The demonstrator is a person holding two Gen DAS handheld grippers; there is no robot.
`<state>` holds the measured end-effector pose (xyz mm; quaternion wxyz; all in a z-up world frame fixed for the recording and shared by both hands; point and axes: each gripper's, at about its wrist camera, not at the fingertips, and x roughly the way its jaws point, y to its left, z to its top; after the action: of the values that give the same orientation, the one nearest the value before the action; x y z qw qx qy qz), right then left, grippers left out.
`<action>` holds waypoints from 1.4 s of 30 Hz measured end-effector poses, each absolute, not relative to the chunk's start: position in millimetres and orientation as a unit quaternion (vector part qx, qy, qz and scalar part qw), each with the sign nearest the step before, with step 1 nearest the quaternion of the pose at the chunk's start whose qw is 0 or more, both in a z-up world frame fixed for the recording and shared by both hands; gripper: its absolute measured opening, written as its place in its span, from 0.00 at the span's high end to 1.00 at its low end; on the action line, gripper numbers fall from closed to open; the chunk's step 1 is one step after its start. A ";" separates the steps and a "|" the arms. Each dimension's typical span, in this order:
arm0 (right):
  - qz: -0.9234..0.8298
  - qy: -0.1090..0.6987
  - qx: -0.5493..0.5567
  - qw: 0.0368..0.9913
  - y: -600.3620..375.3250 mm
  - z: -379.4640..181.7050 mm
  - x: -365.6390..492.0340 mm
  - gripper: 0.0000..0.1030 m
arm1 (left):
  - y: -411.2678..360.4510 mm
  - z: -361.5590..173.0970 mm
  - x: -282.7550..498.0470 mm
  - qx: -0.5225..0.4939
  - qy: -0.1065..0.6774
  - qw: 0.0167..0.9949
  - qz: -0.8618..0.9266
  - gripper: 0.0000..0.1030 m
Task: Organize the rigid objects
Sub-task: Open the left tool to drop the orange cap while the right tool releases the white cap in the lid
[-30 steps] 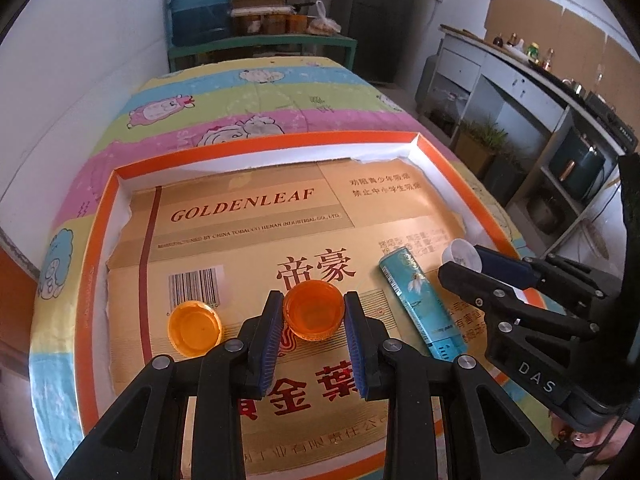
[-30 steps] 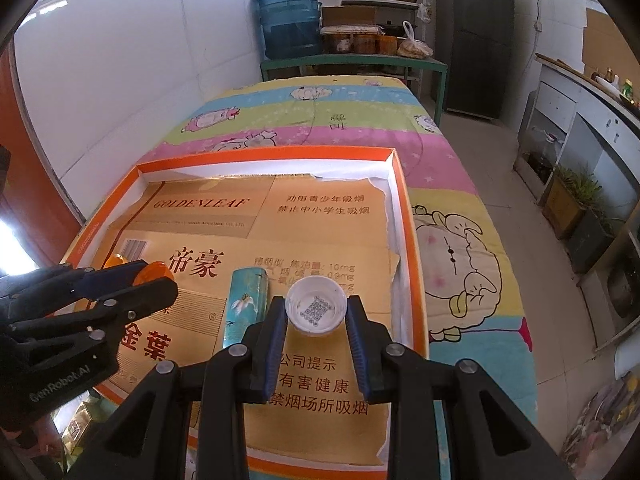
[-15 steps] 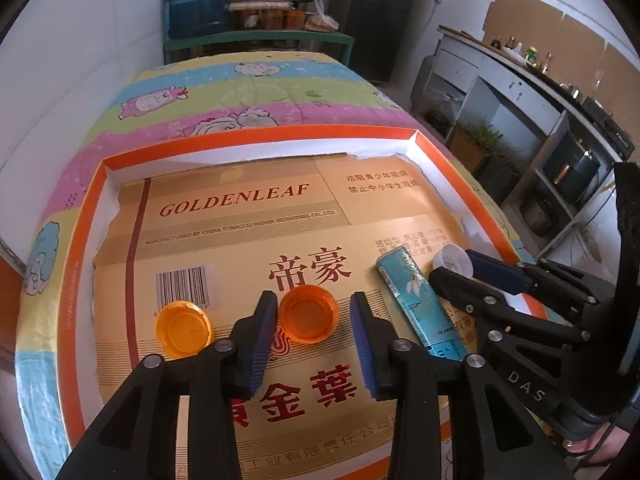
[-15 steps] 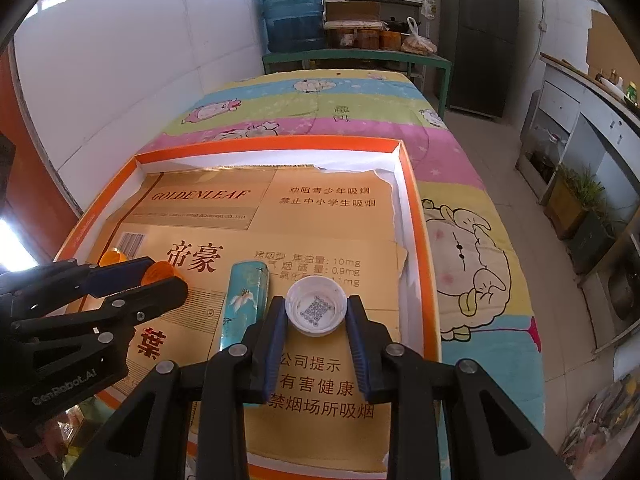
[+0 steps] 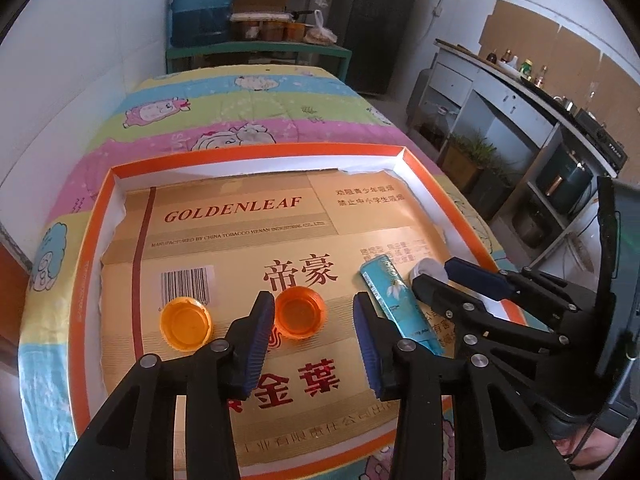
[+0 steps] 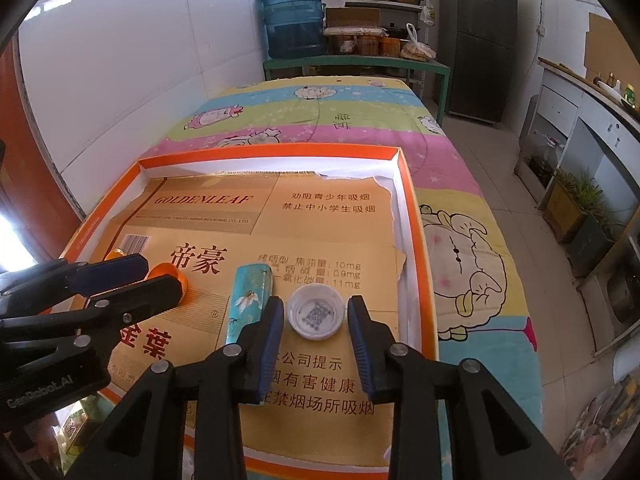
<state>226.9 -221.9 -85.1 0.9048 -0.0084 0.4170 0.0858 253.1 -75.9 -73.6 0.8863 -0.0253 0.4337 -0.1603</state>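
An orange-rimmed tray [image 5: 256, 153] lined with gold cardboard holds two orange caps, a teal tube and a white cap. My left gripper [image 5: 314, 312] is open, its jaws straddling the darker orange cap [image 5: 300, 317], which lies on the cardboard. A lighter orange cap [image 5: 186, 323] lies to its left. My right gripper [image 6: 316, 316] is open around the white cap [image 6: 317, 317], which rests on the cardboard. The teal tube [image 6: 249, 302] lies just left of it and also shows in the left wrist view [image 5: 396, 300].
The tray [image 6: 416, 248] sits on a table covered with a striped cartoon cloth [image 6: 320, 120]. A green shelf with a blue water jug [image 6: 294, 20] stands beyond the table. Cabinets [image 5: 520, 112] line the right side.
Both grippers have opened wider and let go of their caps, which now lie on the cardboard. Both have drawn back a little.
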 end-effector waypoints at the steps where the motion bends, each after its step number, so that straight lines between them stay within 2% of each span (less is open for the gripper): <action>1: 0.085 0.416 -0.008 0.905 -221.9 -84.3 226.2 0.68 | -75.6 -72.5 252.1 -0.025 0.433 0.887 -0.160 0.59; 42: 0.086 0.376 -0.027 0.922 -202.4 -28.3 167.6 0.67 | -28.6 -21.9 171.8 -0.068 0.384 0.910 -0.139 0.59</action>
<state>167.6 -202.4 -28.3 0.9222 -0.0275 0.3759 0.0864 171.8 -28.6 -21.9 0.9102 -0.0677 0.3840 -0.1393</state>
